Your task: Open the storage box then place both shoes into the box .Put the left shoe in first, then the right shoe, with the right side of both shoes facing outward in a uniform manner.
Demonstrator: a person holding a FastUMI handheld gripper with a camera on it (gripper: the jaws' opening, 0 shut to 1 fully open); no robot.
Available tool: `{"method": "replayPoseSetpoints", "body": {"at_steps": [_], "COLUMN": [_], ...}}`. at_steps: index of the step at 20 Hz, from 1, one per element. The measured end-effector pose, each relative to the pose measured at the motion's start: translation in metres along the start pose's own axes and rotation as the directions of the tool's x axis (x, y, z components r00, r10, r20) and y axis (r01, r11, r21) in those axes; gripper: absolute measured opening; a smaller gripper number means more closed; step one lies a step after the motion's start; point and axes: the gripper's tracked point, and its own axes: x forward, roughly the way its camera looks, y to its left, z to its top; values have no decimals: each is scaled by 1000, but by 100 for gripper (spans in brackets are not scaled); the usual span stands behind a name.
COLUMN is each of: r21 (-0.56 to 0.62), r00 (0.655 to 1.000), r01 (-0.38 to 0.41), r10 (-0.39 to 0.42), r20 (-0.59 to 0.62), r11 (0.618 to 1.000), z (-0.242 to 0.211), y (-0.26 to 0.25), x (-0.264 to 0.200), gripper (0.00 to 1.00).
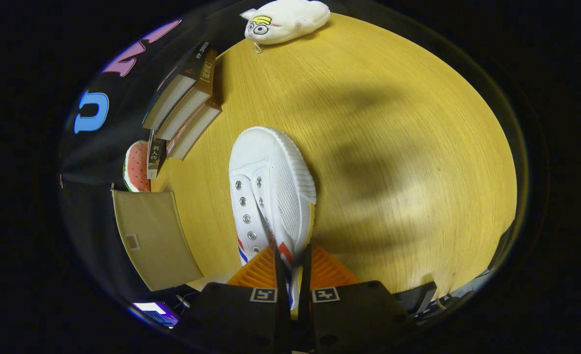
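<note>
Presently the gripper (293, 268) is clenched on the white canvas sneaker (271, 196) at its side wall, a light, soft-sided upper likely to flex unless held near the stiffer sole.

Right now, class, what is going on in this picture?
A hand-held two-finger gripper is shut on the side wall of a white canvas shoe with red and blue stripes, its toe pointing away over the yellow wooden table. Beyond the shoe lies a white plush toy. Beside it stand a row of books and a tan storage box.
</note>
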Motion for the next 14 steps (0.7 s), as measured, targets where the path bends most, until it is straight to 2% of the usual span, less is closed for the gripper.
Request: {"method": "replayPoseSetpoints", "body": {"at_steps": [3, 7, 14], "r21": [41, 33, -65], "r00": [999, 997, 985], "r01": [-32, -69, -118], "r10": [32, 67, 125], "r20": [5, 43, 116], "r11": [999, 997, 991], "z": [-11, -19, -35], "y": [18, 60, 170], "x": [-13, -41, -83], "gripper": [10, 10, 11]}}
